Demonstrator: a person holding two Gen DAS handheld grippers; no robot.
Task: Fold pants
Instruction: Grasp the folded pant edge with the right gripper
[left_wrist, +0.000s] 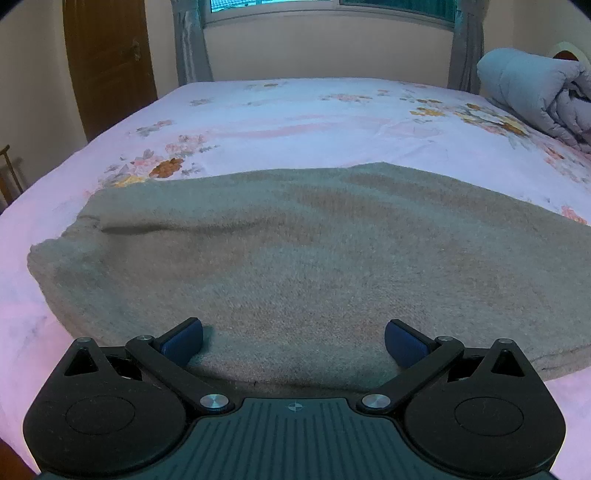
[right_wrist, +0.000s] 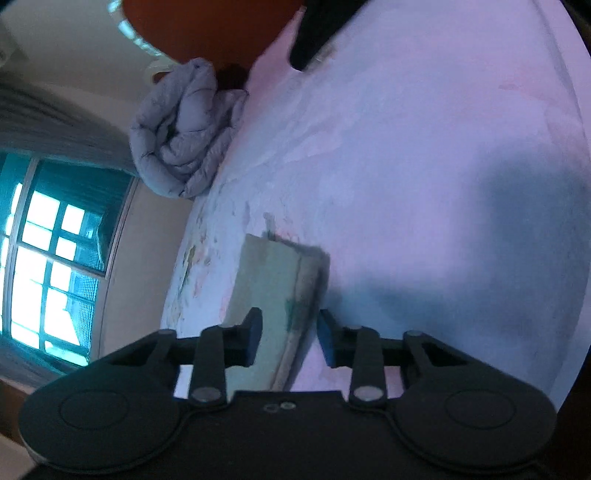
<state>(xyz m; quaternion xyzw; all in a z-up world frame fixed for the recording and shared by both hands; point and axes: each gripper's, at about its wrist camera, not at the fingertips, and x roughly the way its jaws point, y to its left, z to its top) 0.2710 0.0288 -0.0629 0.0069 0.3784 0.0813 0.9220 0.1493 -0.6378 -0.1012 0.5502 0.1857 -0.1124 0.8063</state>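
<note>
Now the grey-green fleecy pants (left_wrist: 295, 258) lie spread flat on the pink floral bed sheet (left_wrist: 295, 118), near its front edge. Just above their near hem hovers the left gripper (left_wrist: 293, 341), fingers wide apart and empty. Rolled sideways, the right gripper (right_wrist: 290, 338) has the pants' folded edge between its narrowly parted fingers, without pressing it. A rolled grey quilt (left_wrist: 535, 92) sits at the sheet's far corner.

— Can you see the whole pants (left_wrist: 288, 258)?

— No. The near edge is hidden behind the left gripper (left_wrist: 293, 343), and the right end is cut off by the frame.

— And the right wrist view?

— Blurred; a dark shape (right_wrist: 317, 29) at the top can't be identified.
</note>
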